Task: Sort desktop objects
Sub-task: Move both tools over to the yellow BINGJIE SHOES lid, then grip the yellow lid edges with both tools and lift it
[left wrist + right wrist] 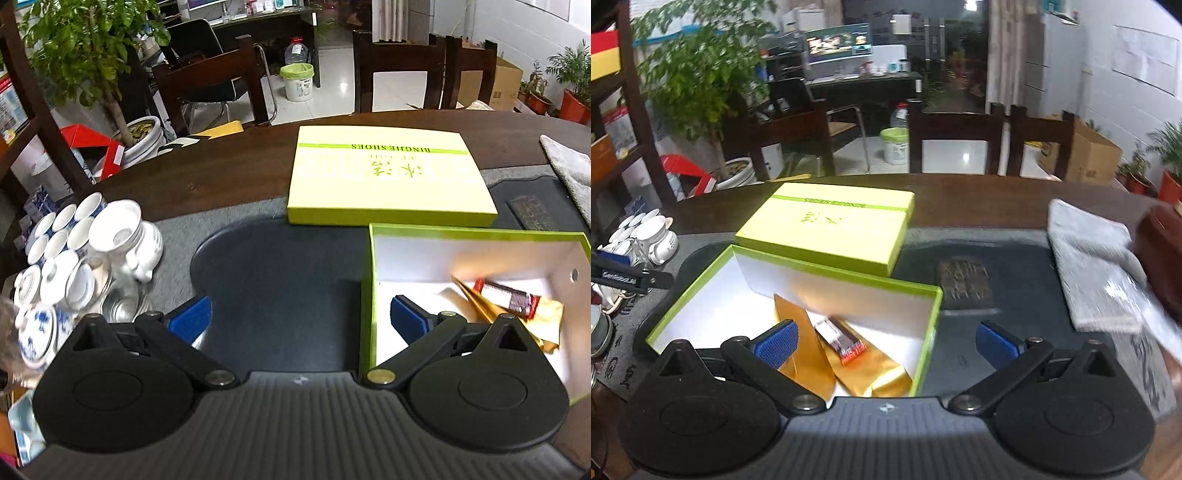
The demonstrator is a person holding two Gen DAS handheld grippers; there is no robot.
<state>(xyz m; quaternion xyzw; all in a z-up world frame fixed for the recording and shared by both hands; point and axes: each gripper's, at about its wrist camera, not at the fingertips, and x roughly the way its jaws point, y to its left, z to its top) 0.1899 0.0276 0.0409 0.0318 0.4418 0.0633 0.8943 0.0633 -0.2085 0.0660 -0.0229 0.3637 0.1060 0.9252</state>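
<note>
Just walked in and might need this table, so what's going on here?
A person is sorting desk items with two handheld grippers. The left gripper and right gripper are both open and empty. The open green cardboard box already holds gold foil packets and a red-and-dark wrapped bar. Its yellow-green lid lies behind it.

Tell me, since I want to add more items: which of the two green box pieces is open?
The nearer box is open, white inside, holding gold packets and a red wrapper. The lid behind it lies flat, top up.
</note>
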